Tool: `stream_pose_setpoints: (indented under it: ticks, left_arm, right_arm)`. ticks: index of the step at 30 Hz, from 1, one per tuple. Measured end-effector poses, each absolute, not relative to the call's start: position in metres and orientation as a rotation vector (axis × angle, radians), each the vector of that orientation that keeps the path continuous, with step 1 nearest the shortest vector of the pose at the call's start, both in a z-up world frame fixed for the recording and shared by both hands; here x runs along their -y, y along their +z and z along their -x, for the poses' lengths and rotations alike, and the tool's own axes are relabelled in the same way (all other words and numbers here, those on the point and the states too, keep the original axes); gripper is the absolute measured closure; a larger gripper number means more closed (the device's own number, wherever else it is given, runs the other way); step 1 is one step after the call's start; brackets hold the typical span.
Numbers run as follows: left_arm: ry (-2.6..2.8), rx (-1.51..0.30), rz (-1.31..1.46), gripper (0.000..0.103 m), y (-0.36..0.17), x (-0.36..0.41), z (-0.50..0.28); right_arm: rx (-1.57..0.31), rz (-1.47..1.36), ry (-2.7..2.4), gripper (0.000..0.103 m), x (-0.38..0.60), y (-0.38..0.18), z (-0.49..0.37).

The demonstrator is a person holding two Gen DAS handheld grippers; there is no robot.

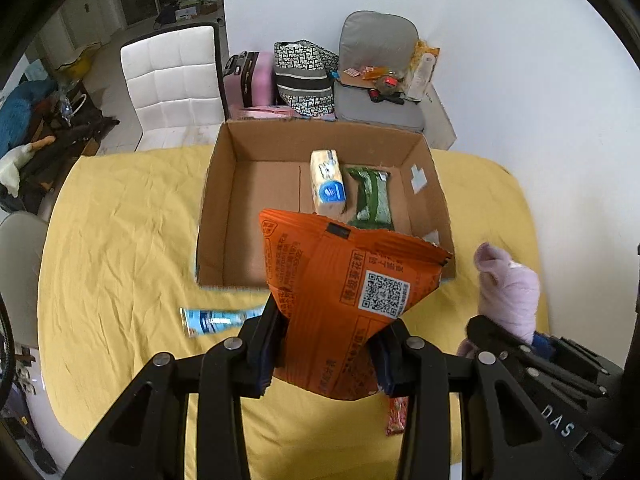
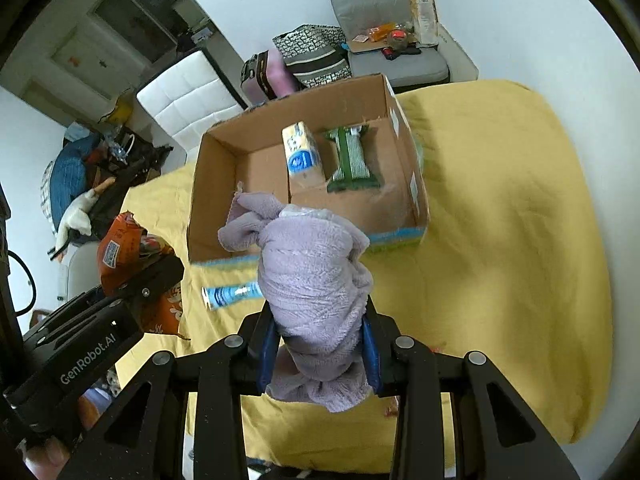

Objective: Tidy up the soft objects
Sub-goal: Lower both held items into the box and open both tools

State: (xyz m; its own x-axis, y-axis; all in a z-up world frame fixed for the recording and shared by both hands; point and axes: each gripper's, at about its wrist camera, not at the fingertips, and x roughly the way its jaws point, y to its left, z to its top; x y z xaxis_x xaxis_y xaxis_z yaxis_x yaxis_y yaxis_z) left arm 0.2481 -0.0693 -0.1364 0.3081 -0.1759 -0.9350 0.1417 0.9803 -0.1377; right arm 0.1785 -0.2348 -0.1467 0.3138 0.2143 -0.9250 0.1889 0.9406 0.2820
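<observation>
Covering table, wrinkled yellow cloth [image 1: 120,232]; left hand-held gripper [image 1: 324,354] clamps orange snack bag [image 1: 344,300], right hand-held gripper [image 2: 320,344] lilac towel [image 2: 316,280].

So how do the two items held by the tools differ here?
The left tool is shut on an orange snack bag, flat, glossy and printed with a QR code; the right tool is shut on a lilac fluffy cloth, bunched, matte and unprinted. The bag keeps stiff creased edges, while the cloth droops in folds. Both are held above the yellow tablecloth, short of the cardboard box.
</observation>
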Motion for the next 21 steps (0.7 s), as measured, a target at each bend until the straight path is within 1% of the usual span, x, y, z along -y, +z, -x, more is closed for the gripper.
stream_pose_setpoints:
  ticks: [3, 7, 17, 21]
  left_arm:
    - [-0.206, -1.257, 0.024, 0.067, -0.146, 0.068, -0.272]
    - [-0.182, -1.308, -0.003, 0.067, -0.172, 0.064, -0.312]
    - [-0.151, -1.496, 0.03, 0.067, -0.259, 0.043, -0.388]
    - [-0.147, -1.535, 0.017, 0.067, -0.284, 0.045, -0.413]
  right_arm:
    - [-1.251, -0.369, -0.015, 0.066, 0.24, -0.152, -0.199]
    - [-1.258, -0.354, -0.065, 0.066, 0.246, -0.167, -0.231]
    - [-1.369, -0.347, -0.148, 0.066, 0.257, -0.255, -0.306]
    - [-1.409, -0.32, -0.158, 0.066, 0.253, -0.283, -0.326]
